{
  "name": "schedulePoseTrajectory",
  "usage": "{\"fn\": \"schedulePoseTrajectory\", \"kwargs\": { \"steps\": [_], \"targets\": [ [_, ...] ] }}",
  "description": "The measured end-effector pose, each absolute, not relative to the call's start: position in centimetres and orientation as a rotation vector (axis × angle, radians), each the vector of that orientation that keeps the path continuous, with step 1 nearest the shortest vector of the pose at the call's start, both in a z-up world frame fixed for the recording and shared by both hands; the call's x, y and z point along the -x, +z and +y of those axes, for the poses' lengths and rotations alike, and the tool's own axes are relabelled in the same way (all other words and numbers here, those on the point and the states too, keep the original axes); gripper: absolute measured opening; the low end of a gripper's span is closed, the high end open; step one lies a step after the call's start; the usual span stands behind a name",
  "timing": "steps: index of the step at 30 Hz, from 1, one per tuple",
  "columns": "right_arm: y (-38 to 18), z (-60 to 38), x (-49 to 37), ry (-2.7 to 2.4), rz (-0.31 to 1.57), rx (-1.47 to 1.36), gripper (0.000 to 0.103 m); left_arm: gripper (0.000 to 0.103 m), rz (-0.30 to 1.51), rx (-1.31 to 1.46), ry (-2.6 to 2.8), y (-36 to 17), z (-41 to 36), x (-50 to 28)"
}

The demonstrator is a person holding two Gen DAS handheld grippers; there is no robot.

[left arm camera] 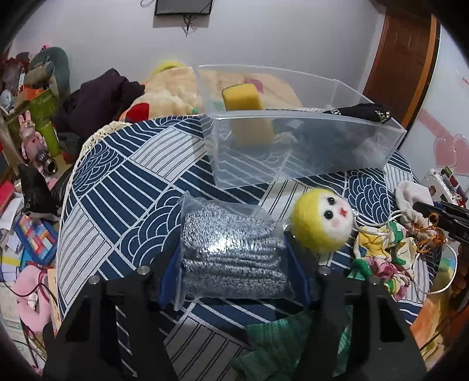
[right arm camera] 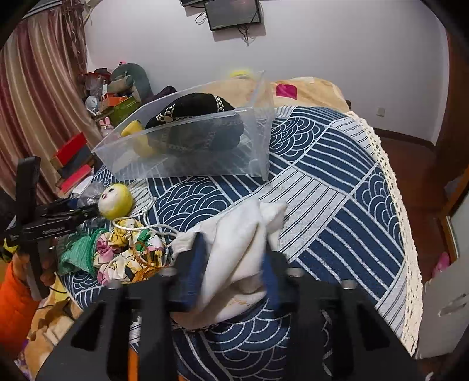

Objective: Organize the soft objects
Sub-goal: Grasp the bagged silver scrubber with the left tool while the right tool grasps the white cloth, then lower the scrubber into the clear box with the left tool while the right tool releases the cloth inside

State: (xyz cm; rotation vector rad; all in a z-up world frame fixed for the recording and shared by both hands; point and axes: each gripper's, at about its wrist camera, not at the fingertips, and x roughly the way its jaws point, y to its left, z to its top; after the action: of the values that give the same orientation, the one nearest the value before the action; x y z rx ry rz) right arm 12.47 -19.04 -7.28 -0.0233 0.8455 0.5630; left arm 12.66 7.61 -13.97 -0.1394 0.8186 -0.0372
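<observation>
My left gripper (left arm camera: 234,272) has its jaws closed on a bagged grey knitted cloth (left arm camera: 231,252) lying mid-bed on the patterned bedspread (left arm camera: 123,175). My right gripper (right arm camera: 234,269) clamps a white cloth pouch (right arm camera: 243,249) near the bed's front edge. The clear plastic bin (left arm camera: 293,152) beyond holds a yellow sponge (left arm camera: 243,99) and a black hat (right arm camera: 193,117).

White wall (right arm camera: 337,52) with mounted screen (right arm camera: 233,14) (cables dangling), striped curtain (right arm camera: 38,96), perhaps wooden floor (right arm camera: 410,164)
</observation>
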Motion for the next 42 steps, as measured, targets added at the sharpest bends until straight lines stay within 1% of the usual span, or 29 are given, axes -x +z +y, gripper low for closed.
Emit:
{"fn": "schedulePoseTrajectory", "kwargs": {
  "steps": [2, 5, 11, 18, 28, 36, 42],
  "targets": [
    [-7.2, -19.2, -12.4, 0.558, 0.838, 0.011, 0.018, 0.059, 0.812, 0.132, -0.037, -13.8, 7.4, -12.4],
    [-6.6, -19.3, -12.3, 0.558, 0.816, -0.002, 0.015, 0.058, 0.801, 0.108, -0.028, -13.2, 6.9, -11.6],
    [-4.5, -19.3, -12.0, 0.553, 0.749, -0.014, 0.014, 0.058, 0.757, 0.088, -0.020, -11.1, 6.5, -9.9],
    [-1.1, -19.3, -11.6, 0.555, 0.639, -0.032, 0.014, 0.058, 0.657, 0.095, -0.027, -7.1, 7.0, -9.2],
    [3.7, -18.0, -13.5, 0.552, 0.479, -0.065, 0.014, 0.058, 0.561, 0.089, -0.067, -2.7, 6.7, -11.2],
    [5.4, -14.5, -15.8, 0.558, 0.422, -0.011, 0.014, 0.058, 0.592, 0.097, -0.116, -2.7, 5.8, -15.6],
    [4.2, -12.2, -17.8, 0.556, 0.463, 0.043, 0.014, 0.058, 0.637, 0.099, -0.129, -3.8, 4.9, -19.5]
  ]
}}
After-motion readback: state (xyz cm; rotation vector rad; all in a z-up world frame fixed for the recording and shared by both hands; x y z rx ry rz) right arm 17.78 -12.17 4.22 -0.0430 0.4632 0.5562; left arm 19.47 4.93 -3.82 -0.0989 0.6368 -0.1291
